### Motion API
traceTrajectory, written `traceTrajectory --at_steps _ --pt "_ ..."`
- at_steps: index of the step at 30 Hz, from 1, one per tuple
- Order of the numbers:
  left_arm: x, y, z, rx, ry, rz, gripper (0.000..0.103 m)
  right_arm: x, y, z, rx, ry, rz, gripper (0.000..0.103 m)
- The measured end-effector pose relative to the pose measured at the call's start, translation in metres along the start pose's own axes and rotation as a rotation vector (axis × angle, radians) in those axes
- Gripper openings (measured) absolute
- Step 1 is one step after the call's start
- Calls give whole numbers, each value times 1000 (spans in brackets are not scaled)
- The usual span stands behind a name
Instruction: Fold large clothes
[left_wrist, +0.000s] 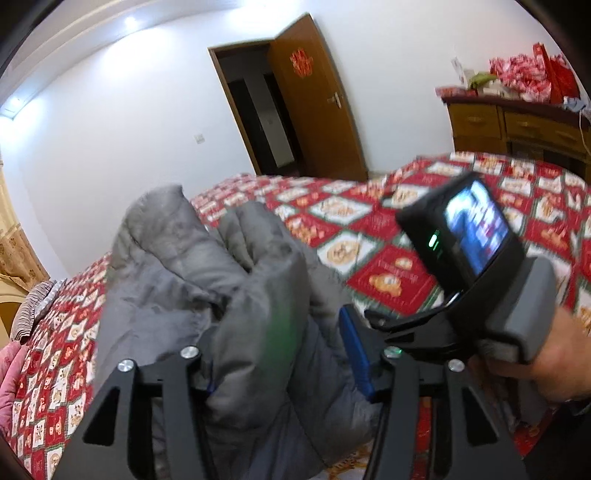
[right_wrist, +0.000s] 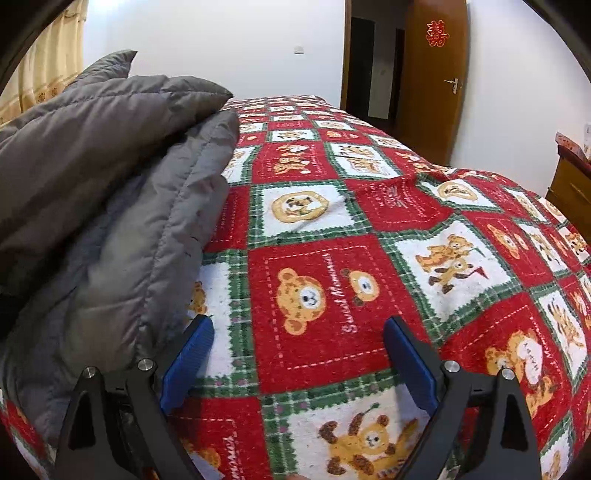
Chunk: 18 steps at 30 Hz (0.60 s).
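grey padded jacket (left_wrist: 207, 280) lies bunched on the bed (right_wrist: 332, 295) with its red bear-print cover. the left tool (left_wrist: 284, 354) stands apart with a fold of jacket between its pads, unpinched. the right tool (right_wrist: 299, 362), apart too, hovers over bare cover just beside the jacket's edge.

Left gripper (left_wrist: 284, 354) left pad hidden behind grey jacket (left_wrist: 207, 266); right gripper's (left_wrist: 476, 280) screen blurred
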<state>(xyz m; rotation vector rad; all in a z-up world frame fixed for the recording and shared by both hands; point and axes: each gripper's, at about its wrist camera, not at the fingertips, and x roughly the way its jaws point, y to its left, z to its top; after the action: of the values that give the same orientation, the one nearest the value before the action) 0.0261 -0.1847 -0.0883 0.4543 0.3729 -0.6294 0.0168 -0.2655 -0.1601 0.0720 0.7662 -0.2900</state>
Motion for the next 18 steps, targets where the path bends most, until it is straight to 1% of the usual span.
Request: traceTrajectory --at_steps 1,2,3,5,8,10,11,12,15,18 --pt "-8 1 3 1 -19 17 85 1 -1 0 4 0 0 94" --pt "-14 2 4 3 -41 37 92 1 -2 0 3 0 -5 94" --pt "-23 4 4 6 -70 63 95 2 -2 1 0 0 -10 95" --pt "-32 14 5 -3 -84 95 95 2 -3 1 -4 1 -24 96" --pt "-46 48 5 -83 -95 147 95 4 -8 2 0 2 -44 98" --pt "-52 71 3 -133 -109 199 102 5 -10 2 2 2 -48 99" --pt "-53 85 0 -158 -113 244 103 5 -11 2 4 2 -51 99" --pt "-51 100 -3 -185 -106 272 103 5 -11 2 4 1 -51 99" --pt "-30 139 -15 -258 -45 322 103 5 -10 1 -1 -4 -57 100" --pt "-10 162 -26 -299 3 374 103 5 -10 1 0 -4 -56 100"
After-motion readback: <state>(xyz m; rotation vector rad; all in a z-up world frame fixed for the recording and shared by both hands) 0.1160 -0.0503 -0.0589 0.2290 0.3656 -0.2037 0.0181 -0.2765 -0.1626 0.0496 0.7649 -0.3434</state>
